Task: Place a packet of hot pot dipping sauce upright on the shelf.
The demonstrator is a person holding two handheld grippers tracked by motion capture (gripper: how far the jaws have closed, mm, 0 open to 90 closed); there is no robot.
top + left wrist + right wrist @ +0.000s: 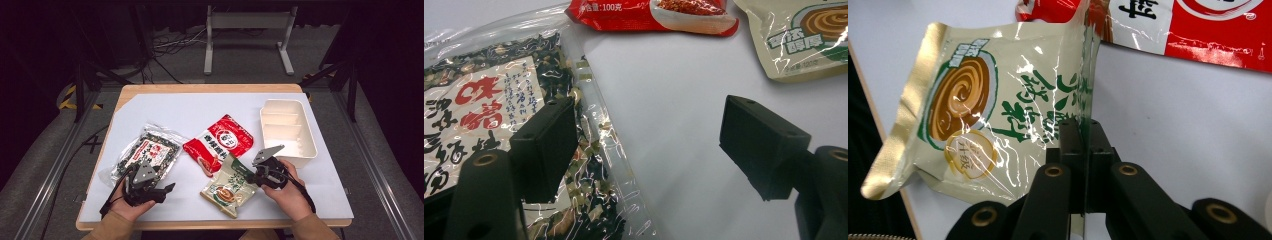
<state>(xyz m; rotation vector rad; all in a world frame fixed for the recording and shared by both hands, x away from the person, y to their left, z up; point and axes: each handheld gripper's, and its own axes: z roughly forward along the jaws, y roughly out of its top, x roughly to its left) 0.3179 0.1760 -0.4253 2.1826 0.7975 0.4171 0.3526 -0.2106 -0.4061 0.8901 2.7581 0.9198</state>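
Observation:
A beige and green pouch (229, 189) with a brown swirl print lies near the table's front, partly against a red snack bag (220, 142). My right gripper (251, 176) is shut on this pouch's right edge. In the right gripper view the black jaws (1083, 131) pinch the pouch (978, 110) along its side seam, and the red bag (1188, 30) lies behind. A clear bag of dark seaweed mix (147, 152) lies at the left. My left gripper (160, 192) stands open at its near corner. One of its fingers (546, 142) is over the seaweed bag (479, 110), the other over bare white surface.
A white plastic bin (287, 131) with dividers stands at the right rear of the white mat (175, 112). The wooden table edge (210, 88) borders the mat. In the left gripper view the red bag (634, 12) and the pouch (804, 40) lie beyond the jaws.

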